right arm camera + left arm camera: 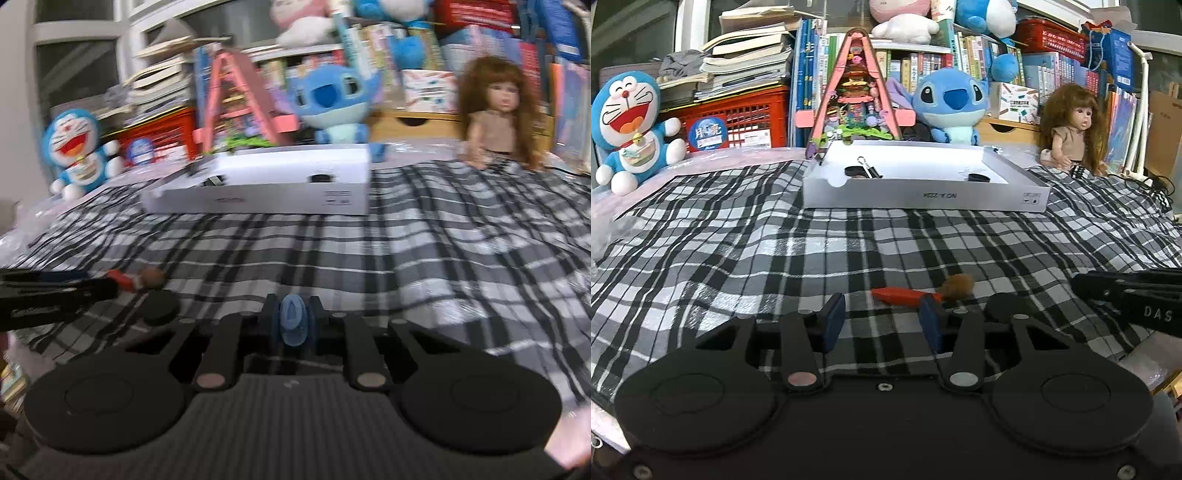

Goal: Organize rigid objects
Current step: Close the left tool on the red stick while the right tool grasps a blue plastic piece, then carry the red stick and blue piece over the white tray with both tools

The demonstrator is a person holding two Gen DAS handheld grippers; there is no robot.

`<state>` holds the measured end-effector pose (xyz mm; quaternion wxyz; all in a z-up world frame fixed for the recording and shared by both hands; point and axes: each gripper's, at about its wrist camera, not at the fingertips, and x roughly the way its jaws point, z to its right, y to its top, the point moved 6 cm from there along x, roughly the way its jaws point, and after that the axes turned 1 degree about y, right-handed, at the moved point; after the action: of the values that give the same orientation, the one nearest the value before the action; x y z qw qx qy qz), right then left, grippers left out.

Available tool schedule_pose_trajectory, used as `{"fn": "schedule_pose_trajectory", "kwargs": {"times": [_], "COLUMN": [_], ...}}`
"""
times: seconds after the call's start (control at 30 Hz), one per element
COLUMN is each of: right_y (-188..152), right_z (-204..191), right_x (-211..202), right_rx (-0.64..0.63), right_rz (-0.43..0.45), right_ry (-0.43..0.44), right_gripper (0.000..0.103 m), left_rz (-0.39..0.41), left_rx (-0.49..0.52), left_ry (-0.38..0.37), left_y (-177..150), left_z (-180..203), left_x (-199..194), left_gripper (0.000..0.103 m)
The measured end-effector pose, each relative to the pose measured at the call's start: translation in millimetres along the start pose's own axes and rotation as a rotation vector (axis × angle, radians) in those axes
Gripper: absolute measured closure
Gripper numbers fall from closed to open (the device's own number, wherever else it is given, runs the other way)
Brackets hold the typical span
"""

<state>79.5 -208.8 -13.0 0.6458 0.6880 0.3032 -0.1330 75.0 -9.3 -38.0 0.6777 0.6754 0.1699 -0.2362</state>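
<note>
My left gripper [882, 319] is open and low over the plaid cloth. Just beyond its fingertips lies a red-handled brush [916, 293] with a brown tuft. A round black disc [1001, 306] lies right of it. My right gripper [293, 321] is shut on a small light-blue oval object [293, 321] and held above the cloth; the view is blurred. The brush [135, 279] and disc [159, 308] show at its left. A white shallow box [923, 195] at the back holds a binder clip [867, 168] and black round pieces [978, 178].
The right gripper's body [1134, 299] enters the left view from the right. Behind the box stand a Doraemon plush [631, 125], a pink triangular toy [855, 88], a Stitch plush [951, 103], a doll [1071, 129] and crowded bookshelves.
</note>
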Motion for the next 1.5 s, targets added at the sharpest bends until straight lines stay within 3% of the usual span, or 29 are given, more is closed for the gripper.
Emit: {"fn": "schedule_pose_trajectory", "kwargs": {"times": [0.17,0.23,0.67,0.8,1.13,1.23,1.37,1.43,1.5], "right_y": [1.3,-1.7,-3.6,-2.6,0.0,0.8,1.3,0.0,-0.8], "right_z": [0.2,3.5,28.5,33.3,19.9,17.6,19.8,19.2,17.1], "right_x": [-3.4,-8.2,-15.6,-16.2,-13.1,-9.0,-2.6,-0.7,-0.7], "right_rx": [-0.016,-0.016,-0.079,-0.049,-0.038,-0.048,-0.046,-0.046,-0.051], "right_rz": [-0.01,-0.022,-0.028,-0.023,0.01,0.011,0.01,0.005,0.007], "right_ry": [0.006,0.005,-0.133,-0.175,-0.127,-0.132,-0.129,-0.119,-0.114], "right_gripper": [0.073,0.061,0.058,0.05,0.034,0.033,0.033,0.033,0.042], "left_rz": [0.019,0.029,0.015,0.005,0.005,0.004,0.01,0.013,0.013], "left_rx": [0.006,0.021,0.051,0.06,0.087,0.092,0.091,0.099,0.098], "left_ry": [-0.05,-0.044,-0.021,-0.012,-0.016,-0.023,-0.047,-0.037,-0.037], "left_y": [3.8,4.7,-2.0,-2.7,-1.0,-0.5,-1.1,-1.5,-1.7], "left_z": [6.8,8.8,10.7,10.0,12.1,13.5,16.9,19.0,20.3], "left_x": [-0.8,-0.5,6.6,9.8,13.5,15.4,14.7,13.3,12.3], "left_gripper": [0.046,0.043,0.042,0.042,0.038,0.041,0.061,0.061,0.061]}}
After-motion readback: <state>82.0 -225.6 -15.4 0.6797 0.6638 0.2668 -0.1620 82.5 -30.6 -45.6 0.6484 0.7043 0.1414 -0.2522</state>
